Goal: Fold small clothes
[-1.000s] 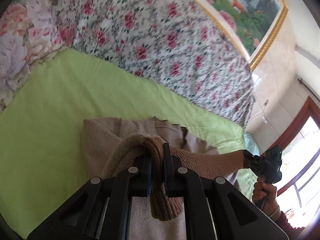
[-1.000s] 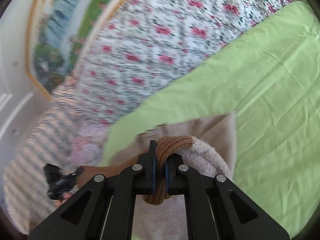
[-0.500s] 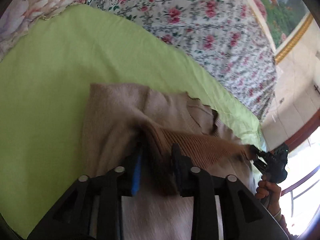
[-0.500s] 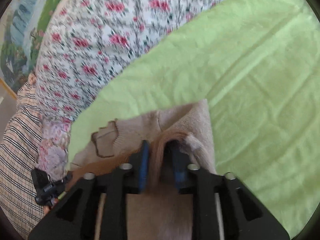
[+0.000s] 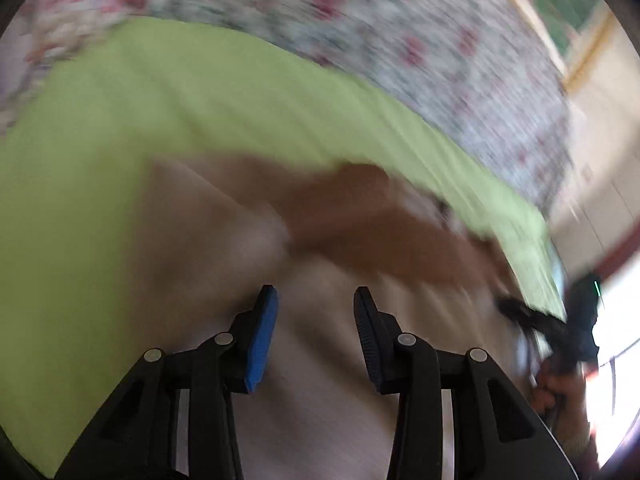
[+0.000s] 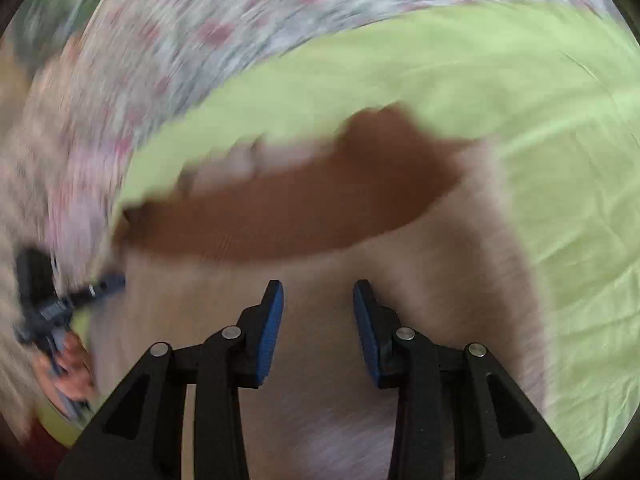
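A small beige knitted sweater (image 5: 224,240) with a brown ribbed hem band (image 5: 380,236) lies on a lime-green sheet (image 5: 140,112); both views are motion-blurred. My left gripper (image 5: 316,300) is open and empty just above the beige fabric, with the brown band beyond its fingertips. My right gripper (image 6: 318,292) is open and empty over the same sweater (image 6: 460,280), and the brown band (image 6: 300,216) lies folded across ahead of it. The right gripper also shows at the right edge of the left wrist view (image 5: 560,324), and the left gripper at the left edge of the right wrist view (image 6: 68,300).
A floral bedspread (image 5: 400,40) lies beyond the green sheet (image 6: 520,100). A gold-framed picture (image 5: 576,40) hangs on the wall at the upper right. A bright window (image 5: 616,320) is at the right edge.
Both grippers have opened and let go of the brown hem band. The hem now lies folded over the sweater's far part. Both grippers are pulling back towards me.
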